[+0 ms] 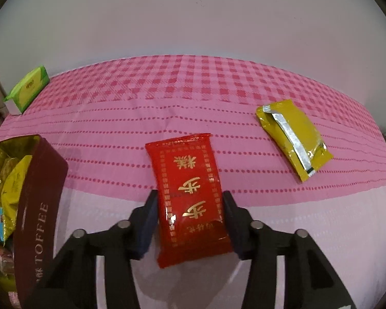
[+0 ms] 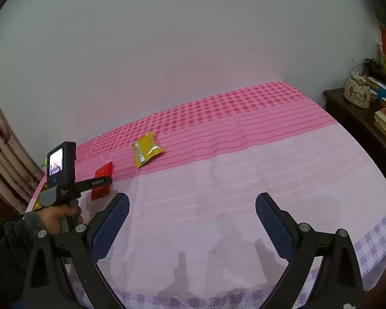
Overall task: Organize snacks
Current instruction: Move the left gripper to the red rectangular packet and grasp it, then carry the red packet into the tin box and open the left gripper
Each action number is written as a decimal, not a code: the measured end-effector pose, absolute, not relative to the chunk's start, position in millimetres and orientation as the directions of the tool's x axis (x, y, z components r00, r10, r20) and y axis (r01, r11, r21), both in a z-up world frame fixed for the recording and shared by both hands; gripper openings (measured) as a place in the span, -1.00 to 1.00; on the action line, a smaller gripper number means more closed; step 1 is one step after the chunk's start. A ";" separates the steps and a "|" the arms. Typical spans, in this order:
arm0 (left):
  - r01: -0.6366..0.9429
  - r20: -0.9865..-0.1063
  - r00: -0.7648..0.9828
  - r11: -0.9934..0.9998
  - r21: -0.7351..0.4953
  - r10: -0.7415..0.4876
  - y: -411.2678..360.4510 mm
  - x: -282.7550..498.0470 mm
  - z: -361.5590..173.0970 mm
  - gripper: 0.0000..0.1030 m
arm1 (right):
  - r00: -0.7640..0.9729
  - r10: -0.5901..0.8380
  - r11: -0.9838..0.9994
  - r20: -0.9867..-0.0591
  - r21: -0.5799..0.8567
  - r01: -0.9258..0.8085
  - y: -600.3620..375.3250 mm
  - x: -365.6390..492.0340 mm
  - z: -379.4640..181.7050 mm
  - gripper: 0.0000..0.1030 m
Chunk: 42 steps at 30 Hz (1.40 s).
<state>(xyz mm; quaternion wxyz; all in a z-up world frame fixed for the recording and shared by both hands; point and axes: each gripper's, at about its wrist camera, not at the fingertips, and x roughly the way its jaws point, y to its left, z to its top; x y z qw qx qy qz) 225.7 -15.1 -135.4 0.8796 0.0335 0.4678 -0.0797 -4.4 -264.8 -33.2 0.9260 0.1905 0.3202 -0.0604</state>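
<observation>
Left hand-held gripper (image 1: 190,221) pinches the red packet (image 1: 190,195), both pads pressed on its long sides near the lower half; we see the packet lying lengthwise between the fingers, far end pointing away over the bench (image 1: 321,219). Gold Chinese characters run down the red wrapper inside a gold dotted border; we can't read them reliably.

Right hand-held gripper (image 2: 193,221) is spread wide, nothing between its blue pads (image 2: 110,226), hovering over the pale part of the pink cloth (image 2: 244,180). From that view we also see a hand (image 2: 56,213) in a dark sleeve gripping the left tool, which has a small lit screen (image 2: 56,165) on top.

Containers: a dark red tin (image 1: 36,221) sits at the left edge of the left view, just beside the gripper, open on top. "TOFFEE" is printed in pale letters on its side. Inside we see several gold and yellow snack wrappers (image 1: 10,180), piled loosely, plus a bit of blue wrapper; details too cramped to tell.

Yellow packet (image 1: 293,139) lies flat on the checked cloth, well apart to the right, silver seam facing up. Green box (image 1: 28,90) rests at the far left corner by the wall; its writing is too small to read.
</observation>
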 end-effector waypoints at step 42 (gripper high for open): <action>-0.014 -0.642 0.760 0.991 0.132 0.096 127.1 145.0 47.5 -0.10 | 0.811 0.110 0.951 -0.575 0.299 0.084 -217.9 -18.2 -8.9 0.96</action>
